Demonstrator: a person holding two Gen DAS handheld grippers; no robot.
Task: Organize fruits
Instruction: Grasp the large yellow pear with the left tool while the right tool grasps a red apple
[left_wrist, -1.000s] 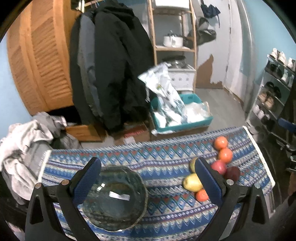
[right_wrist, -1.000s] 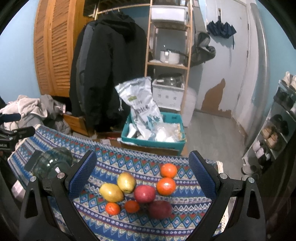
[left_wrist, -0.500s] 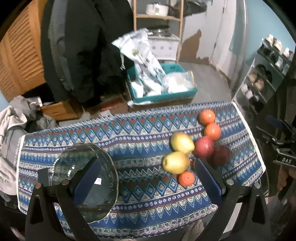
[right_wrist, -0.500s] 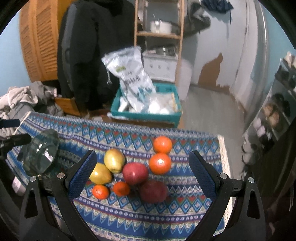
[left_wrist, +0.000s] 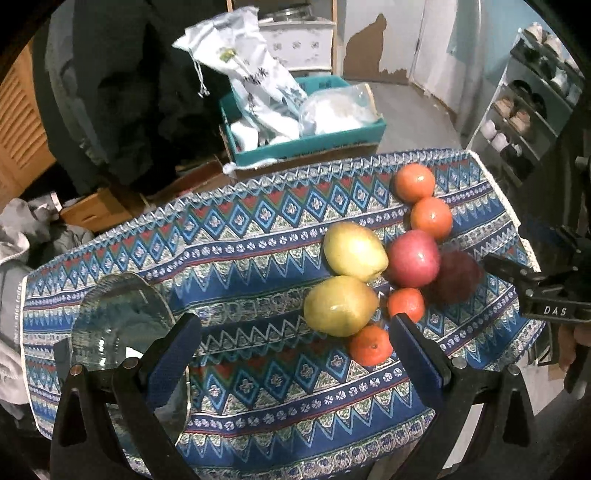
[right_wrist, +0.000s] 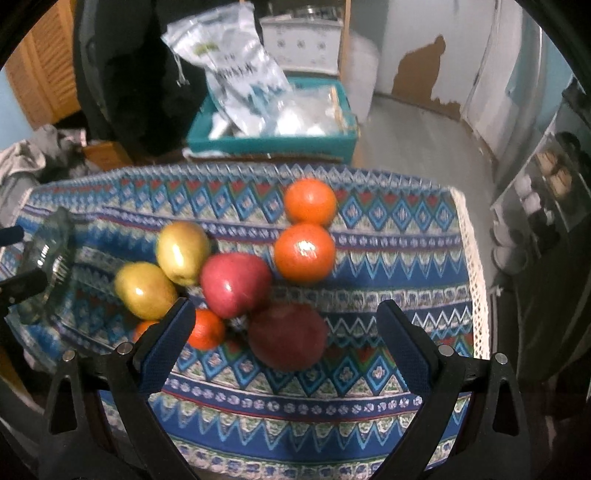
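Note:
A cluster of fruit lies on the patterned cloth (left_wrist: 258, 251): two yellow pears (left_wrist: 340, 304) (right_wrist: 146, 290), a red apple (left_wrist: 413, 258) (right_wrist: 236, 284), a dark red apple (left_wrist: 458, 277) (right_wrist: 288, 336), two large oranges (left_wrist: 430, 218) (right_wrist: 304, 253) and two small ones (left_wrist: 371, 345) (right_wrist: 205, 328). A clear glass bowl (left_wrist: 122, 325) (right_wrist: 50, 258) sits at the cloth's left. My left gripper (left_wrist: 295, 343) is open and empty above the cloth, the nearest pear and small orange just ahead. My right gripper (right_wrist: 282, 339) is open and empty, with the dark red apple between its fingers' line.
The right gripper's body (left_wrist: 546, 291) shows at the right edge in the left wrist view. Beyond the table stand a teal crate (left_wrist: 306, 140) with bags, hanging dark coats (left_wrist: 122, 92), a shoe rack (left_wrist: 532, 110) and a pile of clothes (left_wrist: 14, 240).
Both grippers have tilted down and moved in closer over the table. The left has shifted right from the bowl toward the fruit. The right now hangs over the dark red apple.

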